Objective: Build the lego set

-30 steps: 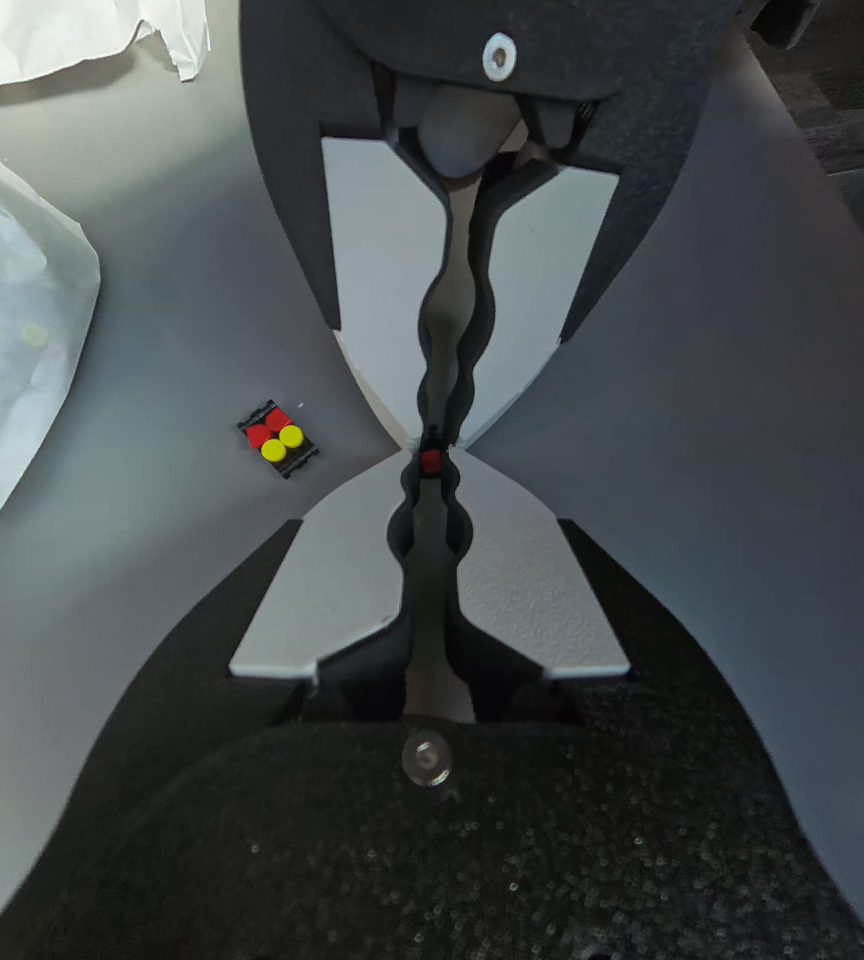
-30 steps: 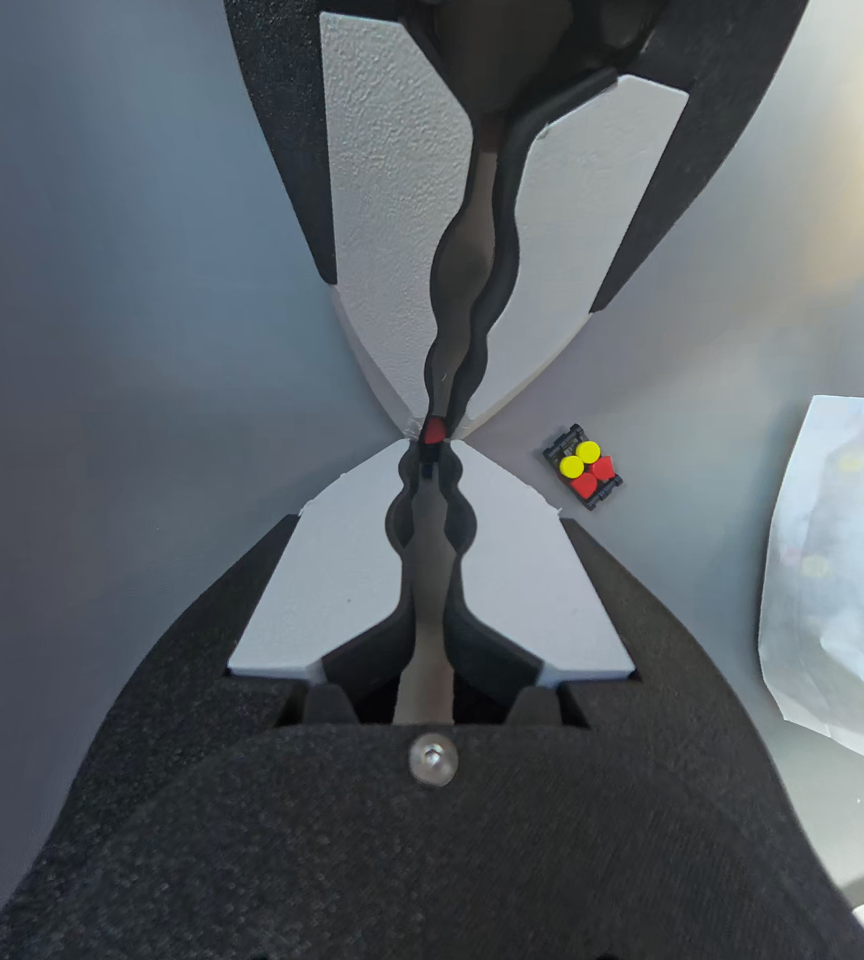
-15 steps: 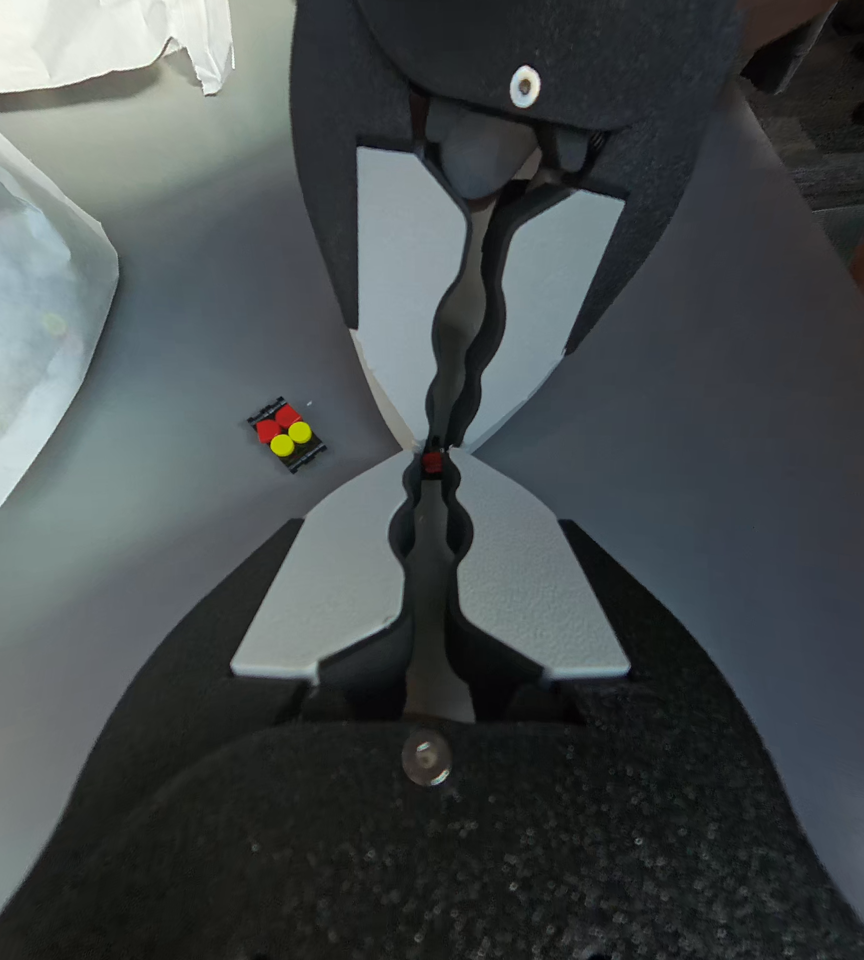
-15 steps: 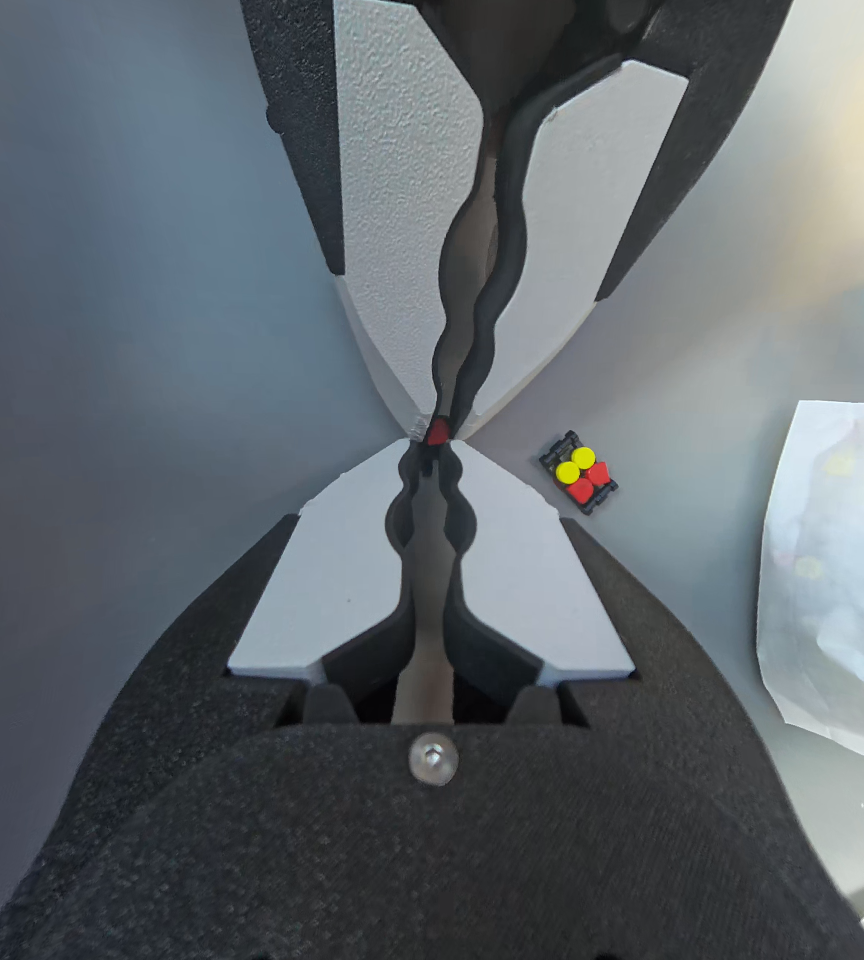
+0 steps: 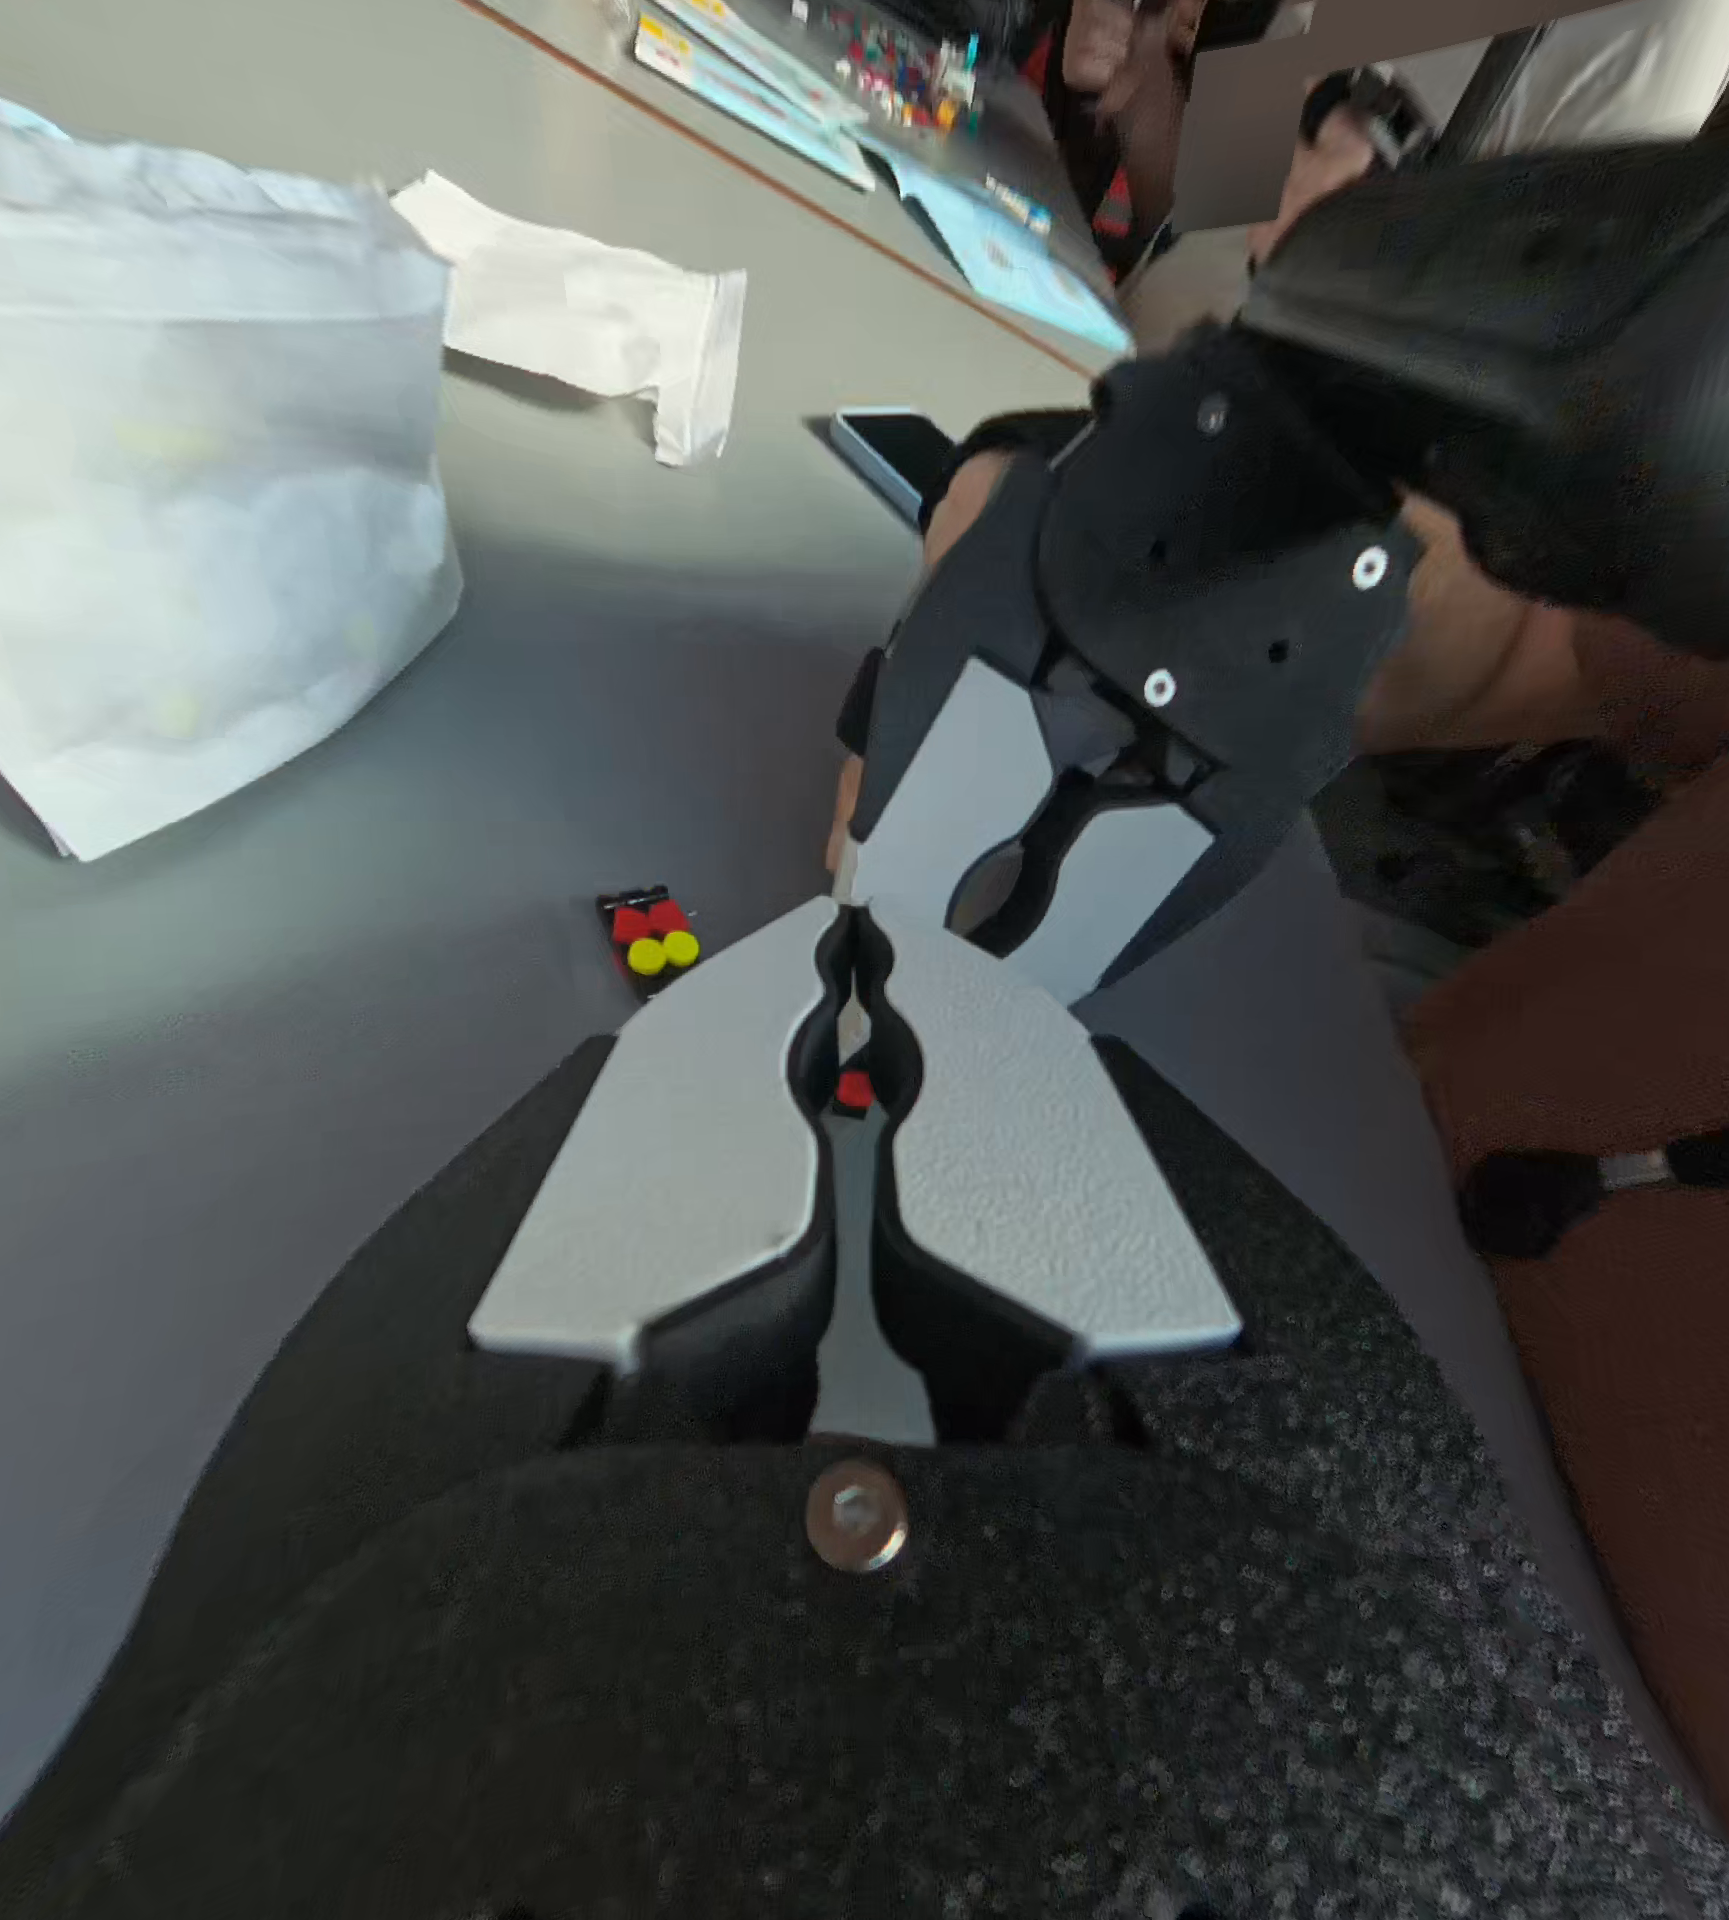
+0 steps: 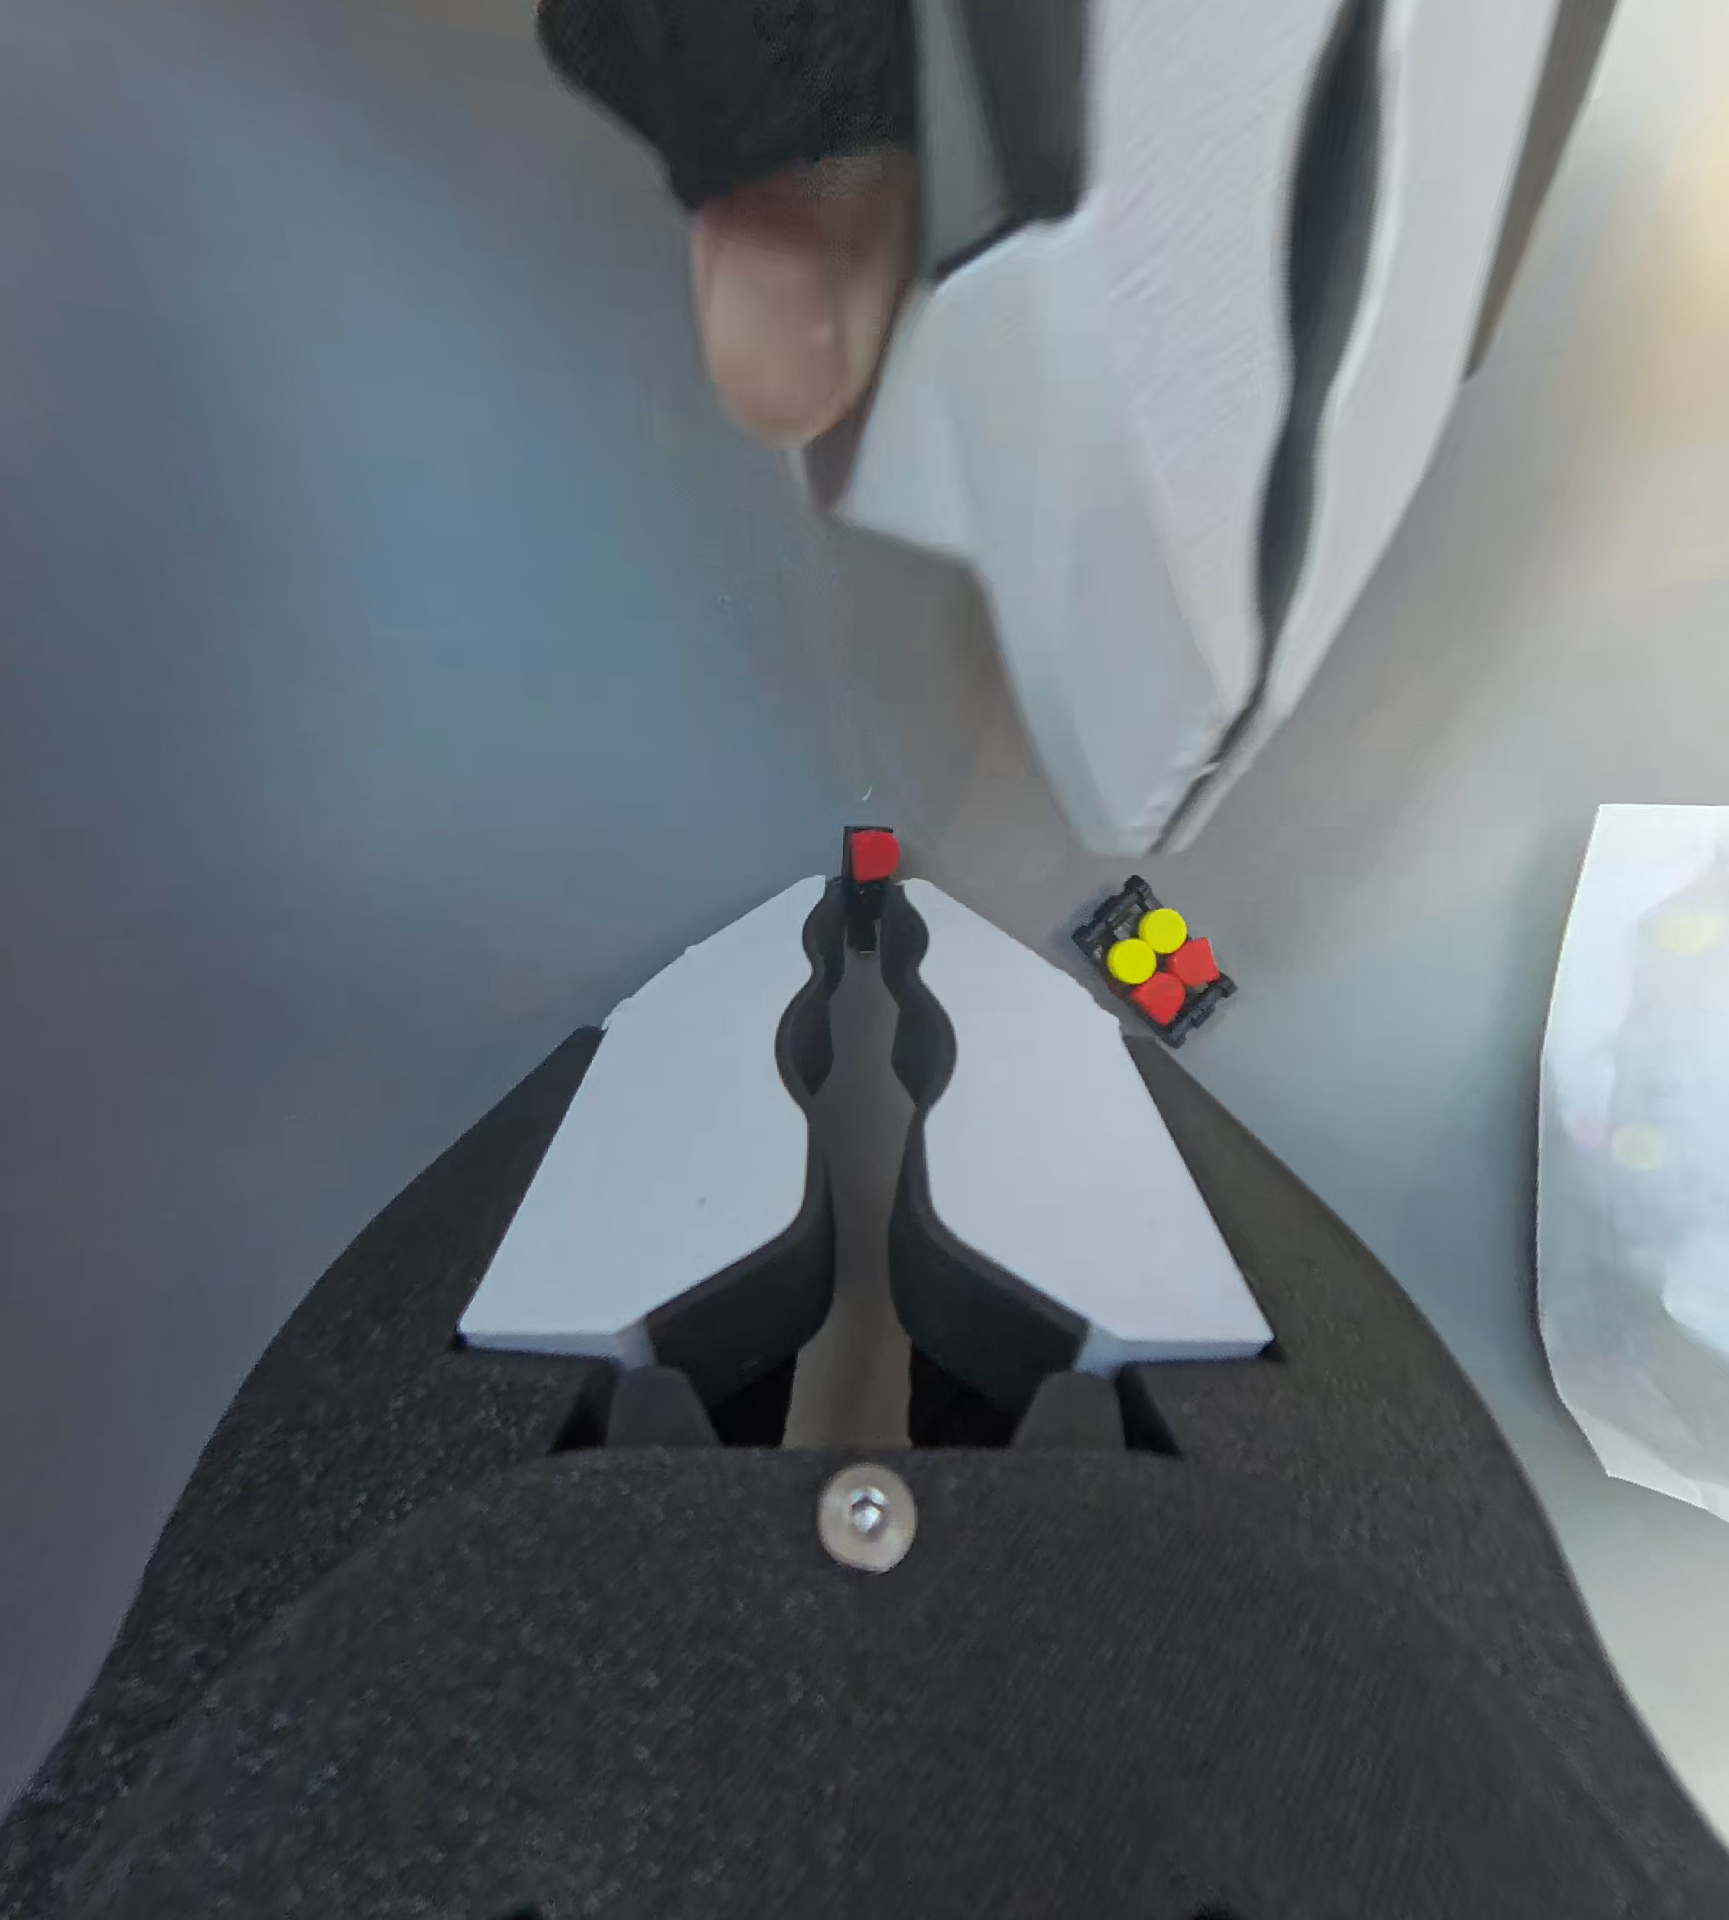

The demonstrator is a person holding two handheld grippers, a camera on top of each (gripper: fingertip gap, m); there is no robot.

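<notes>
Bench (image 5: 216, 1143) is grey, smooth and bare around the work. I judge that a dropped part would skid on it rather than stop.

White paper bag (image 5: 164, 468) lies near the work on my left. Sweeping an arm that way could drag it across the build.

My left hand-held gripper (image 5: 852, 920) is clenched, tips together, and I see nothing in it. It sits just beside and above my right one. Risk: the two sets of fingers knock together if I swing either across, and that jolt would go straight into the held part.

My right hand-held gripper (image 6: 865, 894) is clenched on the small red-topped piece. Only the very tips hold it.

Partial assembly (image 6: 1156, 971), a black plate carrying two yellow rounds and two red parts, lies flat on the bench just right of my right fingertips. Nothing holds it. Risk: pressing a part onto it from an angle would slide or tip it, since no finger braces it.

Red-topped piece (image 6: 870, 857) juts forward out of the right tips, gripped by its black lower end, with the red top exposed. It is apart from the assembly, to its left. I cannot tell its height above the bench. Risk: so short a bite lets it pivot or squirt out under a side load. It would also seat crooked if it twisted before meeting the studs.
</notes>
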